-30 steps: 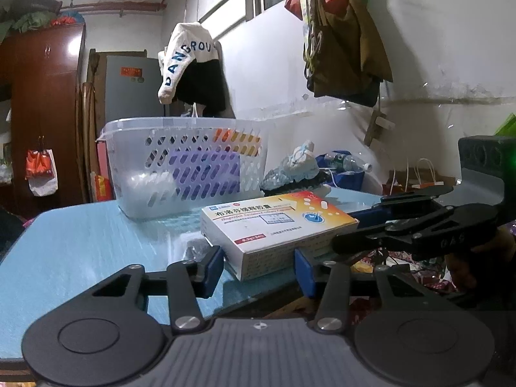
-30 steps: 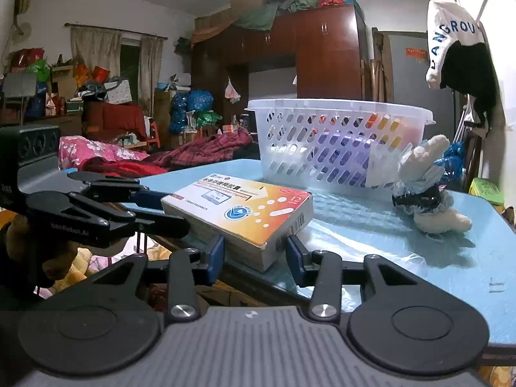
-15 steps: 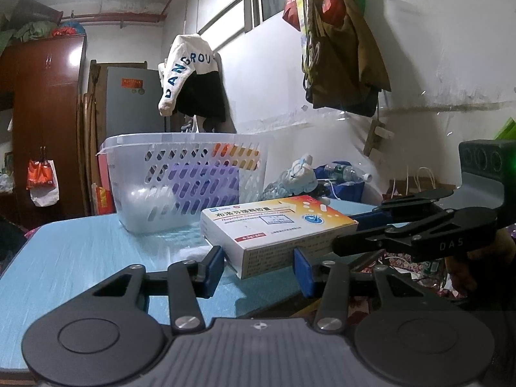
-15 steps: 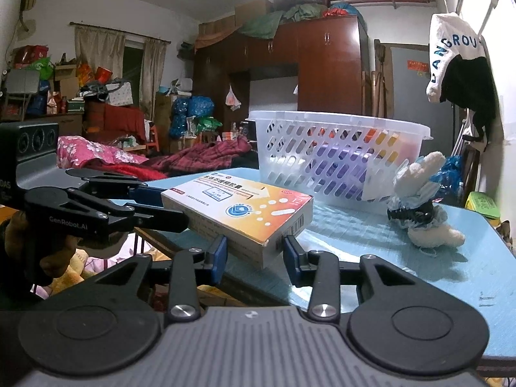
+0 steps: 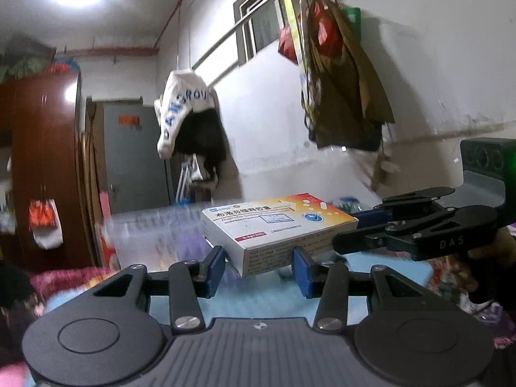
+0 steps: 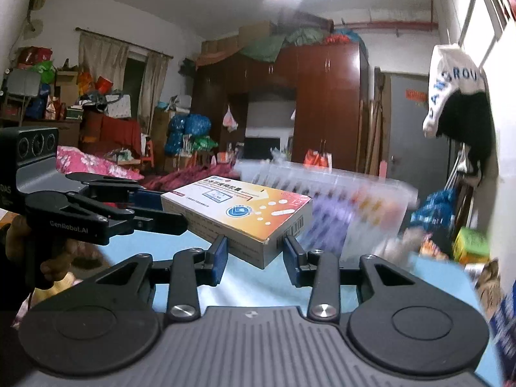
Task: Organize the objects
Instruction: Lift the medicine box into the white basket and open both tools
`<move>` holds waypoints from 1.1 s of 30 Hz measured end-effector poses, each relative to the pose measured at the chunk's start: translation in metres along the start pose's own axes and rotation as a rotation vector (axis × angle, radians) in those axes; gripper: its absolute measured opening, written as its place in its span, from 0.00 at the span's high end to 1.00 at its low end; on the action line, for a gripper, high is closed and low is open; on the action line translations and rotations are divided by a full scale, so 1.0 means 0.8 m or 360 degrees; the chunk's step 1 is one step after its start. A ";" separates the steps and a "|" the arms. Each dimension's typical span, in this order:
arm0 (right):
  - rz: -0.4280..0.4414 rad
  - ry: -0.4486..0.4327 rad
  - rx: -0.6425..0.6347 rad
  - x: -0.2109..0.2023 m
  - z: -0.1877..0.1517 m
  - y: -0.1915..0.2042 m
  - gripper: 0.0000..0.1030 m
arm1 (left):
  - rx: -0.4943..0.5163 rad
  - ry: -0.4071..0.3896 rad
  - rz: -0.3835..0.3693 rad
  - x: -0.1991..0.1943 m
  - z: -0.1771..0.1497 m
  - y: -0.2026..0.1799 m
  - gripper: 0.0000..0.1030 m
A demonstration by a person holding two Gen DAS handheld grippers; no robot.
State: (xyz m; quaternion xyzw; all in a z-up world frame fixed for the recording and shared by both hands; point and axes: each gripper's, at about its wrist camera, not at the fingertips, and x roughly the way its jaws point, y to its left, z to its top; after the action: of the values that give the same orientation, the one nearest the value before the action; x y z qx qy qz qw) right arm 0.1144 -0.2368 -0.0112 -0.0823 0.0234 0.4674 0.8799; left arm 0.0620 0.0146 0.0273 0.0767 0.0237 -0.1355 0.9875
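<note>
A white and orange medicine box (image 5: pixel 277 229) is held in the air above the blue table (image 5: pixel 371 267). My left gripper (image 5: pixel 259 266) is shut on one corner of it. My right gripper (image 6: pixel 254 251) is shut on the opposite corner of the same box (image 6: pixel 238 209). Each gripper shows from the side in the other's view: the right one (image 5: pixel 416 225) and the left one (image 6: pixel 106 209). The white slotted basket (image 6: pixel 338 206) stands on the table behind the box, blurred, and also shows in the left wrist view (image 5: pixel 154 235).
Bags (image 5: pixel 335 77) and a white and black garment (image 5: pixel 190 119) hang on the wall beside the table. A dark wardrobe (image 6: pixel 325 106) stands behind it. A bed with a pink cover (image 6: pixel 93 164) lies to the left.
Both grippers have lifted the medicine box off the table and raised it. The basket and table have dropped lower in both views and look blurred from the motion.
</note>
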 end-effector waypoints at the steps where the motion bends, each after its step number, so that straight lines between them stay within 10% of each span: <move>1: -0.0012 -0.0019 -0.0020 0.004 0.013 -0.004 0.60 | 0.0014 -0.0012 0.0011 0.007 0.014 0.005 0.52; 11: -0.0077 0.0037 -0.0028 0.100 0.121 -0.081 0.60 | 0.0037 0.0179 0.0143 0.127 0.101 0.077 0.52; 25: -0.0152 0.0445 0.0015 0.236 0.095 -0.104 0.60 | -0.0216 0.0577 0.0360 0.220 0.060 0.136 0.52; 28: -0.0172 0.0495 0.0014 0.238 0.089 -0.105 0.59 | -0.0184 0.0525 0.0395 0.209 0.058 0.131 0.37; 33: -0.0274 0.0394 0.0073 0.206 0.092 -0.112 0.15 | -0.0270 0.0404 0.0429 0.174 0.063 0.134 0.25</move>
State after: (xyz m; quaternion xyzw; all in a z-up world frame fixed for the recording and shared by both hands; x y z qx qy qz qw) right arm 0.2782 -0.1390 0.0526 -0.1209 0.1353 0.3758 0.9088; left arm 0.2262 0.0722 0.0836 0.0122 0.1489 0.0110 0.9887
